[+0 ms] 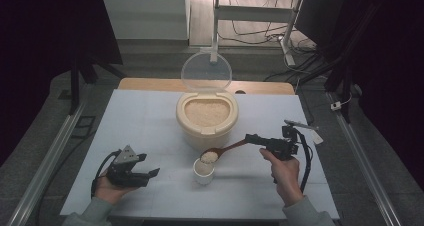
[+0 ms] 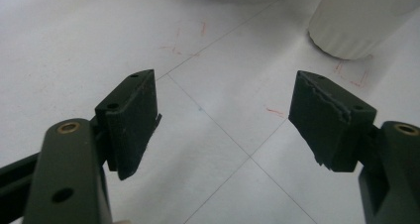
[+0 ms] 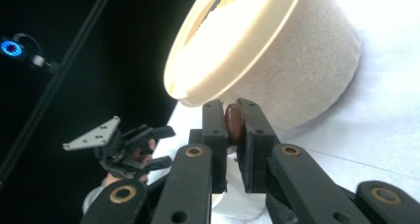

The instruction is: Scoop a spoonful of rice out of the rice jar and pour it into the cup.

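The right gripper (image 1: pixel 254 138) has its fingers (image 3: pixel 214 135) clamped on the wooden spoon's (image 1: pixel 226 149) handle, its rice-filled bowl poised above the white cup (image 1: pixel 204 171), while the left gripper's (image 1: pixel 148 165) fingers (image 2: pixel 130 122) stand apart over the desk (image 1: pixel 140 121).

Cream-coloured round plastic rice bin (image 1: pixel 206 123) sits pale and warm, its speckled side wall showing grainy in the right gripper view, and the rice inside reads a sandy off-white. Its clear round hinged lid (image 1: pixel 206 72) is see-through with a frosty edge. The brown wooden spoon (image 1: pixel 225 150) carries a heap of whitish grains. The small white ribbed cup (image 1: pixel 204 171) gleams plain white. The pale white table sheet (image 1: pixel 150 131) bears thin grey grid lines and faint red pen marks. Both grippers, left gripper (image 1: pixel 150 174) and right gripper (image 1: pixel 250 138), are matt black with brass-coloured rivets.
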Motion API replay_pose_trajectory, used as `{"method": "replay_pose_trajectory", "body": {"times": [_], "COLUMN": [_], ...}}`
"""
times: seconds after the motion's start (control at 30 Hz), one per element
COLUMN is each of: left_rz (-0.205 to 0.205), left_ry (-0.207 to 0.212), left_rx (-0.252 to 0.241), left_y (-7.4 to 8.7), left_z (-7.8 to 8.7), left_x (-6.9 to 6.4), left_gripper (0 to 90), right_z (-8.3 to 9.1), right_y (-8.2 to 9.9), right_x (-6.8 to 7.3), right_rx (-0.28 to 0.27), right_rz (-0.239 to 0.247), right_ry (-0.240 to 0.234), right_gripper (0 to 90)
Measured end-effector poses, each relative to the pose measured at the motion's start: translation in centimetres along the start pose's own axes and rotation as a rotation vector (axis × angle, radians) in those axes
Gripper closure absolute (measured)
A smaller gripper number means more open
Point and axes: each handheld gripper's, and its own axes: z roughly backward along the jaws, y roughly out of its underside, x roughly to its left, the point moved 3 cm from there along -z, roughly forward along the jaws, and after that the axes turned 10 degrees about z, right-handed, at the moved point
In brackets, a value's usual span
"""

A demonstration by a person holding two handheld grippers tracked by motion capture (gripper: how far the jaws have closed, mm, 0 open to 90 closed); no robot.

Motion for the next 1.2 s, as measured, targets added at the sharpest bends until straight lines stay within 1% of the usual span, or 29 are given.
{"method": "replay_pose_trajectory", "body": {"times": [0.17, 0.33, 0.4, 0.53, 0.77, 0.9, 1.03, 1.17, 1.2], "left_rz": [-0.002, -0.003, -0.004, -0.002, -0.002, -0.003, -0.002, -0.004, -0.004], "left_ry": [-0.001, -0.002, -0.002, -0.002, -0.002, -0.002, -0.002, -0.003, -0.003], "left_rx": [0.001, 0.003, 0.005, 0.003, 0.003, 0.003, 0.001, 0.003, 0.003], "left_y": [0.0, 0.0, 0.0, 0.0, 0.0, 0.0, 0.0, 0.0, 0.0], "left_z": [0.0, -0.1, -0.1, -0.1, -0.1, 0.0, 0.0, -0.1, -0.1], "left_x": [0.0, 0.0, 0.0, 0.0, 0.0, 0.0, 0.0, 0.0, 0.0], "left_gripper": [26.4, 26.4, 26.5, 26.4, 26.5, 26.5, 26.5, 26.5, 26.4], "right_z": [-0.4, -0.6, -0.7, -0.8, -1.0, -1.0, -0.8, -0.5, -0.4], "right_y": [0.0, 0.0, 0.0, 0.0, 0.0, -0.1, -0.1, -0.1, -0.1], "right_x": [0.3, 0.9, 1.2, 2.1, 3.1, 3.7, 4.3, 5.0, 5.2], "right_rx": [0.021, 0.036, 0.036, 0.031, 0.028, 0.026, 0.012, 0.006, 0.004], "right_rz": [0.027, 0.074, 0.099, 0.165, 0.238, 0.29, 0.35, 0.411, 0.432], "right_ry": [0.014, 0.042, 0.052, 0.072, 0.089, 0.089, 0.074, 0.079, 0.087], "right_gripper": [83.0, 82.9, 82.9, 82.9, 82.9, 82.9, 82.9, 82.9, 82.9]}}
